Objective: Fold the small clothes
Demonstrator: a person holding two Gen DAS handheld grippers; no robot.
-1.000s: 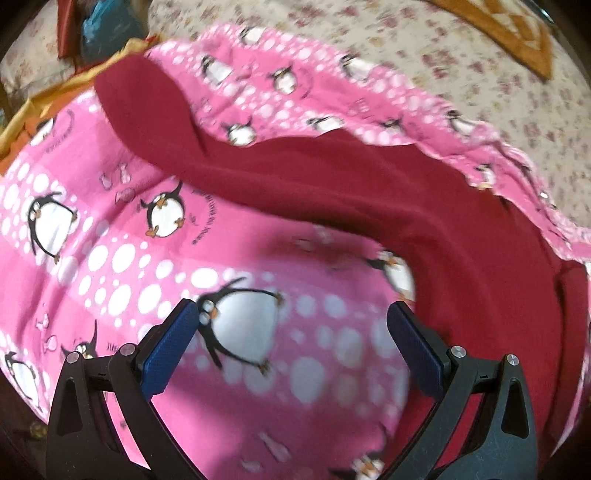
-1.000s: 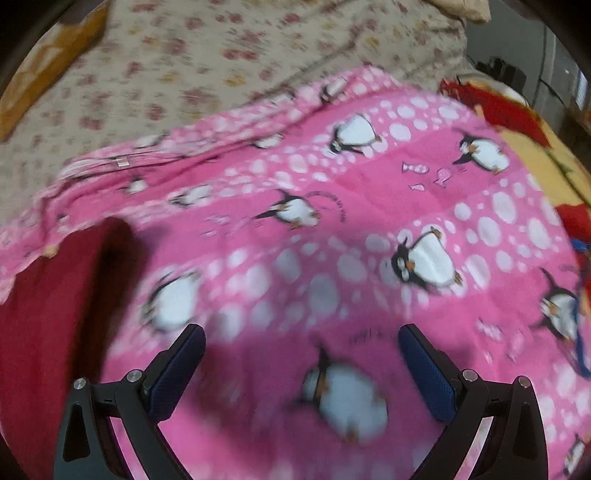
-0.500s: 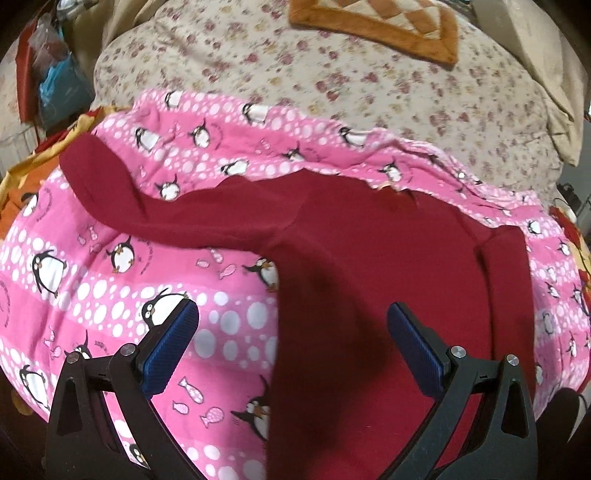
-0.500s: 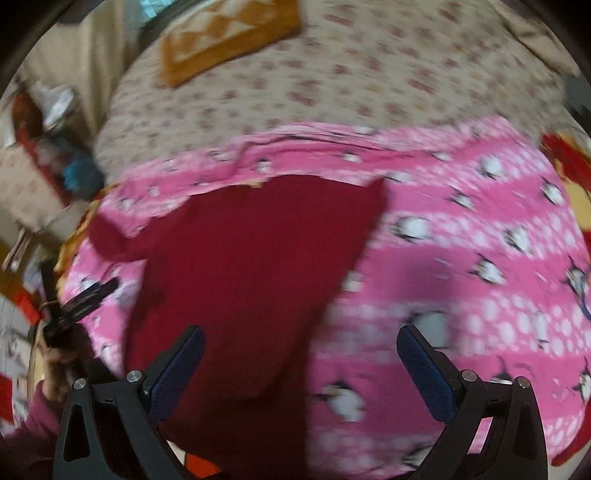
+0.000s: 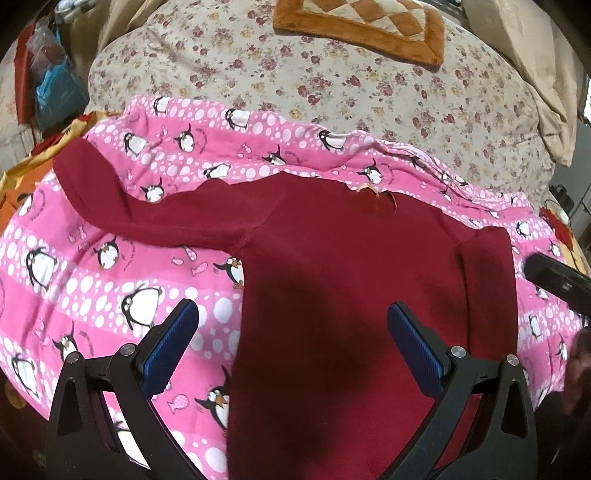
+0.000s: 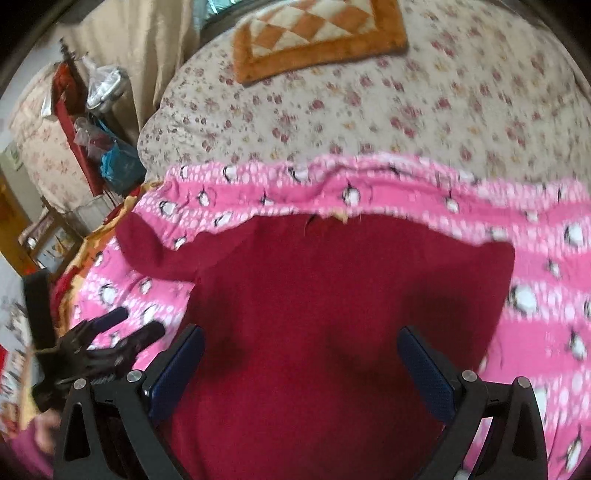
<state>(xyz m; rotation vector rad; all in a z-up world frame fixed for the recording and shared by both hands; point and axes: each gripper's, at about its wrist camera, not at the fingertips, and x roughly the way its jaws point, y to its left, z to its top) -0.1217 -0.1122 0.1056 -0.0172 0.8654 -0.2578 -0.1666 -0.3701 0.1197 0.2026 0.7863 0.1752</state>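
Observation:
A dark red long-sleeved top (image 5: 343,280) lies flat on a pink penguin blanket (image 5: 110,266), collar away from me. Its left sleeve (image 5: 122,206) stretches out to the left; its right sleeve (image 5: 487,280) is folded in along the body. My left gripper (image 5: 291,347) is open and empty, held above the top's lower body. My right gripper (image 6: 301,369) is open and empty above the same top (image 6: 332,314). The left gripper also shows at the left edge of the right wrist view (image 6: 125,328). Part of the right gripper shows at the right edge of the left wrist view (image 5: 554,280).
The blanket lies on a bed with a floral cover (image 5: 369,81). An orange checked cushion (image 5: 358,26) lies at the far side. Bags and a red shelf (image 6: 88,122) stand left of the bed. An orange-yellow cloth (image 5: 22,173) lies under the blanket's left edge.
Both grippers have pulled back and up from close over the blanket. The whole red top now shows; a second ago I saw only the blanket and part of it.

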